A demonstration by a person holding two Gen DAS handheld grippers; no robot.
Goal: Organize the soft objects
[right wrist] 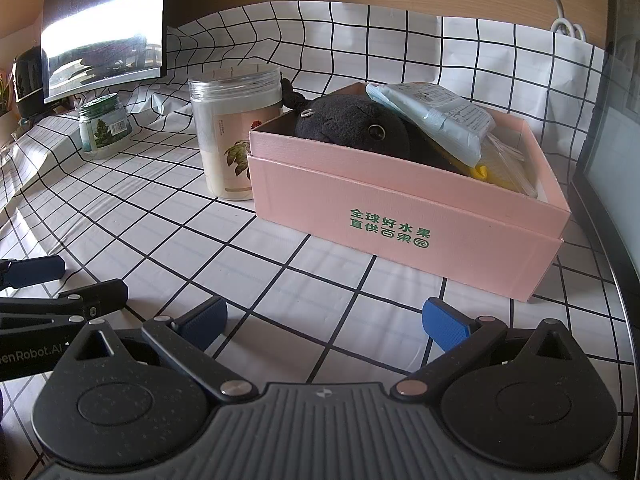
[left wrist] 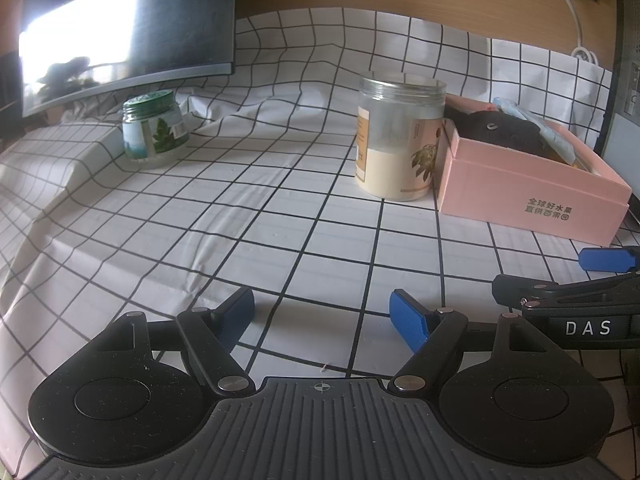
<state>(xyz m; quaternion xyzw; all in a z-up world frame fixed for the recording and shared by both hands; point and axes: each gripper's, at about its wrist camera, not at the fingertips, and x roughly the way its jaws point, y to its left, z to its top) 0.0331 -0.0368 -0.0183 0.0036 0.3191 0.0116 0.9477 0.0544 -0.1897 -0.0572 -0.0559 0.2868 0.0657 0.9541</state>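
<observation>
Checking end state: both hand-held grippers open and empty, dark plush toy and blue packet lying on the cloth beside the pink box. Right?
Not quite. The dark plush toy and blue packet sit inside the pink box, not beside it; the right wrist view shows this. Both the left hand-held gripper and right hand-held gripper are open and empty.

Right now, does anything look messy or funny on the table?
A bit. The light blue packet lies tilted across the dark plush toy, poking above the pink box rim. The checked tablecloth is rumpled. Nothing looks spilled or broken.
</observation>
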